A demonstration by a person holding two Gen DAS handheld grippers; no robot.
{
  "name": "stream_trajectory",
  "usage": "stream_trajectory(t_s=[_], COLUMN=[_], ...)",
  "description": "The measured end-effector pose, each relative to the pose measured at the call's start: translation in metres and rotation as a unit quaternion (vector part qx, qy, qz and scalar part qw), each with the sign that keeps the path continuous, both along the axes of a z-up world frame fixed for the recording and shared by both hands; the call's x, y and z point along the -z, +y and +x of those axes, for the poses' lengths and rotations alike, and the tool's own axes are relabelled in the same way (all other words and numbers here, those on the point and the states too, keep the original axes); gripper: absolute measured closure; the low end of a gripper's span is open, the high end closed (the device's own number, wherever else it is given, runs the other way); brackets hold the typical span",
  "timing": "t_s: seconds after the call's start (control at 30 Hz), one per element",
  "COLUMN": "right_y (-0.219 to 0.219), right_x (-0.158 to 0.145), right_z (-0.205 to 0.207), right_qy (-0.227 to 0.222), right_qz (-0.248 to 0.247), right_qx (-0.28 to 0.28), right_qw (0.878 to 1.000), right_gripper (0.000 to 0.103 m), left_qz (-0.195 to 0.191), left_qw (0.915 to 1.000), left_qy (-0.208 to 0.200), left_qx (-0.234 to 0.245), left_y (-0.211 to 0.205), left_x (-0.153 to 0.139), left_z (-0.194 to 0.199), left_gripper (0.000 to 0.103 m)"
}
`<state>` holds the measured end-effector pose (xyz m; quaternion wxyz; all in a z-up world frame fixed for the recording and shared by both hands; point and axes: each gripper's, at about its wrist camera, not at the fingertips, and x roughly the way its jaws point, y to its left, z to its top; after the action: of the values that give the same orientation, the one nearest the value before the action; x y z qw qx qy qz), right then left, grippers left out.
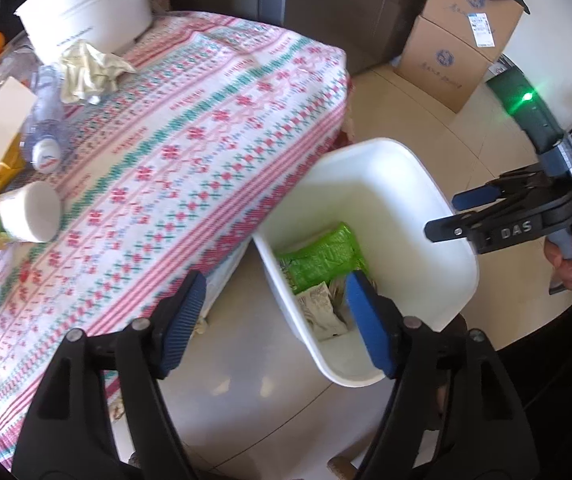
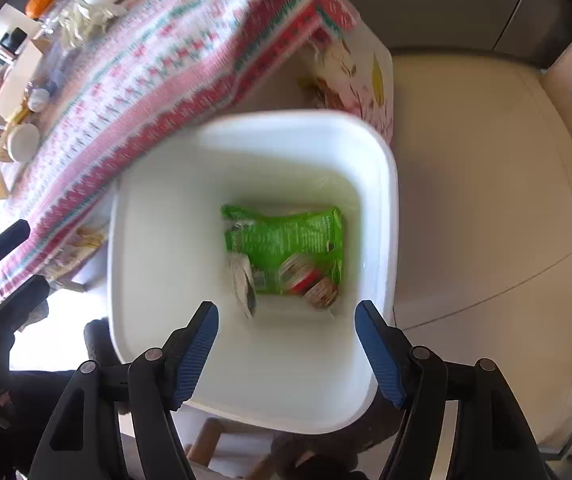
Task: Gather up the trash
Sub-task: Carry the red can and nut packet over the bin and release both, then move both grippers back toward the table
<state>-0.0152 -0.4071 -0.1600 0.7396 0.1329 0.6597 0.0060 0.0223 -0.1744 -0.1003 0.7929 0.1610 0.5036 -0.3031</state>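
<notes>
- Both hand-held grippers hang released and empty over the white plastic bin [image 2: 381,216] on the floor: left hand-held gripper [image 1: 276,320], right hand-held gripper [image 2: 286,354].
- The drop looks done; inside lie a crinkly green foil wrapper [image 2: 286,240] and scraps of paper.
- Next, I'd say, comes a reach back to the tabletop's patterned woven cloth [image 1: 206,128], where a crumpled pale tissue [image 1: 86,70], a clear plastic bottle [image 1: 46,128] and a tipped white paper cup [image 1: 32,214] wait.

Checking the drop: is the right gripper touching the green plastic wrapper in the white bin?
Apart. The right wrist view shows the right gripper open above the green wrapper, lying on the bin's floor.
</notes>
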Motion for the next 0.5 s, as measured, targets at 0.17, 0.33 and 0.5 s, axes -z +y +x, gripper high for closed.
stream_trajectory(t_s=[0.17, 0.33, 0.5], right_y=[0.004, 0.015, 0.028], right_x=[-0.031, -0.068, -0.106], right_z=[0.001, 0.003, 0.010], right_qy=[-0.044, -0.108, -0.175], right_qz=[0.001, -0.021, -0.033], right_qx=[-0.005, -0.006, -0.013], right_qw=[0.999, 0.994, 0.984], right_gripper=[0.030, 0.028, 0.022], left_qz=[0.004, 0.002, -0.009], left_qw=[0.9997, 0.9985, 0.9965], left_qy=[-0.018, -0.039, -0.049], left_qx=[-0.016, -0.039, -0.067], left_y=[0.014, 0.033, 0.061], left_x=[-0.007, -0.021, -0.036], left_z=[0.004, 0.010, 0.018], left_gripper=[0.024, 0.021, 0.020])
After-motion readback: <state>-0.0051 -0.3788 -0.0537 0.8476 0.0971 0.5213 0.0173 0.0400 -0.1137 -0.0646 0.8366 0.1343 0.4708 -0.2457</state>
